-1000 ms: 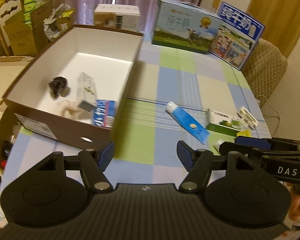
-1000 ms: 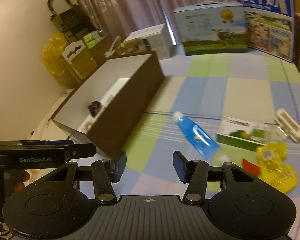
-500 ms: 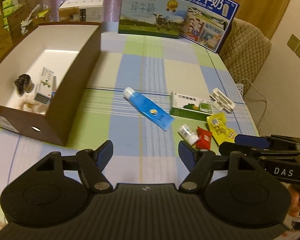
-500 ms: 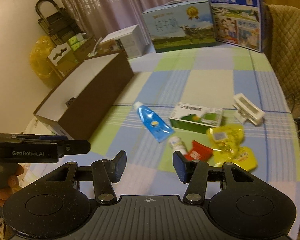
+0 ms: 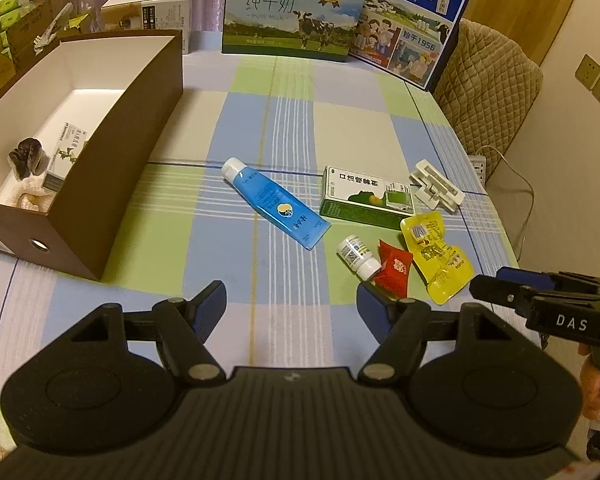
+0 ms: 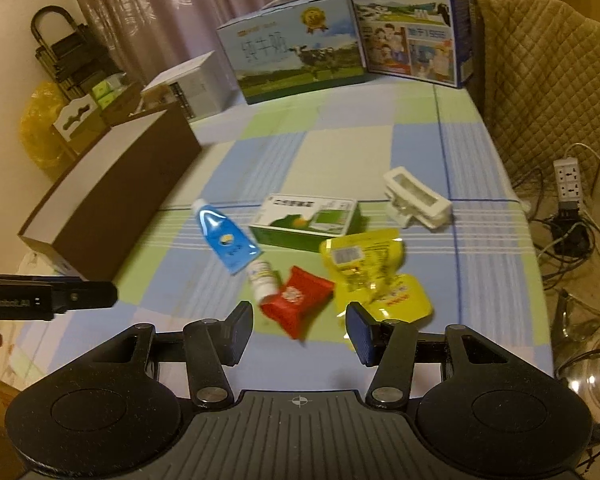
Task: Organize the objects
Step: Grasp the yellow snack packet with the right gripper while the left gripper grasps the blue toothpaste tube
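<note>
Left wrist: box (image 5: pixel 140 120) wall hides contents; left gripper (image 5: pixel 292 300), right gripper (image 6: pixel 300 326) spread, empty

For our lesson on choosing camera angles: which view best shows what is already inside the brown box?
The left wrist view. It looks down into the brown box, showing a small carton and a dark object on its white floor. The right wrist view shows only the box's outer brown wall and rim; the contents are hidden.

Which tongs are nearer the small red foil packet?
Right. The right tongs hang open just short of the small red foil packet, which lies in line with their gap. The left tongs, also open, sit farther off to its left.
</note>
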A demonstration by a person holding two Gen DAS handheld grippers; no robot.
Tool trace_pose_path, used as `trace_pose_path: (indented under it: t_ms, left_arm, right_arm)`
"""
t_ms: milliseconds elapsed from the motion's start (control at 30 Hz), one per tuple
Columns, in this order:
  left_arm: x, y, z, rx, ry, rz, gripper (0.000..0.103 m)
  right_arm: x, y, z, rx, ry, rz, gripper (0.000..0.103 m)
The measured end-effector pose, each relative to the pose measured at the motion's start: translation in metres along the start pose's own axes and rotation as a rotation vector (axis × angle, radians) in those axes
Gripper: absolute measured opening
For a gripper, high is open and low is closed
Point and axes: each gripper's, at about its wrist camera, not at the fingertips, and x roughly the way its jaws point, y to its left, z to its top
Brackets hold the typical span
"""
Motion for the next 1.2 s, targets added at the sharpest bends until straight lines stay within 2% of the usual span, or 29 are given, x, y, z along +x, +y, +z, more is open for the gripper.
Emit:
trace_pose_path:
  t_ms: [267,333,500,567,767,900,1067,1200]
  left_arm:
    - [0.012,0.001,-0.001,-0.007,0.018,0.008,0.068]
    - [0.015,0.004,-0.002,-0.015,0.023,0.013,0.068]
    - [0.023,0.012,-0.004,-0.034,0.04,0.027,0.068]
    - [0.025,0.015,-0.005,-0.041,0.046,0.032,0.068]
    - [0.033,0.024,-0.003,-0.056,0.053,0.045,0.068]
    - [0.04,0.028,-0.002,-0.062,0.06,0.054,0.068]
    - [0.05,0.03,0.001,-0.059,0.069,0.055,0.068]
    - [0.06,0.029,0.006,-0.051,0.071,0.052,0.068]
  right_arm:
    - [0.029,-0.024,0.002,-0.036,-0.012,-0.058,0.05]
    - [0.039,-0.029,0.004,-0.054,0.0,-0.086,0.053]
    - [0.058,-0.037,0.006,-0.11,-0.009,-0.086,0.071]
    - [0.068,-0.038,0.007,-0.149,-0.002,-0.089,0.072]
    - [0.097,-0.039,0.005,-0.236,0.06,-0.103,0.073]
    - [0.106,-0.036,0.002,-0.287,0.066,-0.128,0.072]
    - [0.113,-0.036,0.002,-0.3,0.07,-0.131,0.072]
    - [0.113,-0.037,0.001,-0.28,0.091,-0.133,0.067]
